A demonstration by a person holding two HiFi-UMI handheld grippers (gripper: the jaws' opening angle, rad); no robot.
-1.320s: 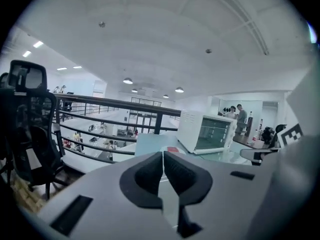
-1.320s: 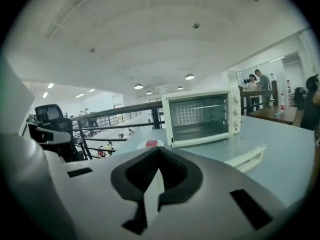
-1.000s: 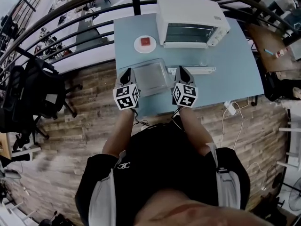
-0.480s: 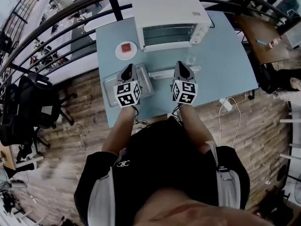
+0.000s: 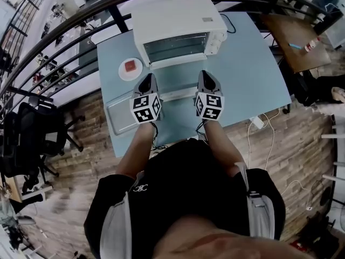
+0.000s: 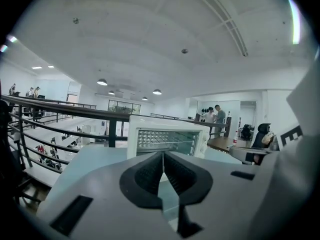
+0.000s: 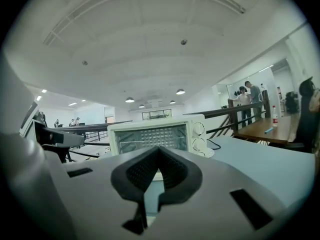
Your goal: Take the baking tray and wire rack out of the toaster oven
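Grippers side by side over the near half of the table (image 5: 242, 80), both noses aimed at the toaster oven (image 5: 178, 20) at the far edge. Left gripper (image 5: 146, 80): tongs pinched together, nothing in them. Right gripper (image 5: 206, 75): same story, tips meeting, empty.

Baking tray (image 5: 119, 116) lies flat at the near left corner of the table, just left of the left gripper, so by my read it's out already. The wire rack is the open question. A pale strip (image 5: 178, 94) lies across the table between the two grippers and could be its front edge, but I can't tell. A small plate (image 5: 131, 66) with something red on it sits left of the oven.

From both gripper views the glass door (image 7: 150, 136) looks shut. There's a thin line behind the glass, rack or heating element, can't say.

If the rack is inside, the door comes first. Here's how I'd want it done:
- Open the tongs before arriving.
- Take the handle near its middle and swing it down along the hinge's arc, not straight toward the near edge.
- Brace the light oven with the other gripper, since it may slide.
- Pinch the rack's front wire and draw it out level so it doesn't jam.
- Land it on the bare right side, clear of tray and plate.
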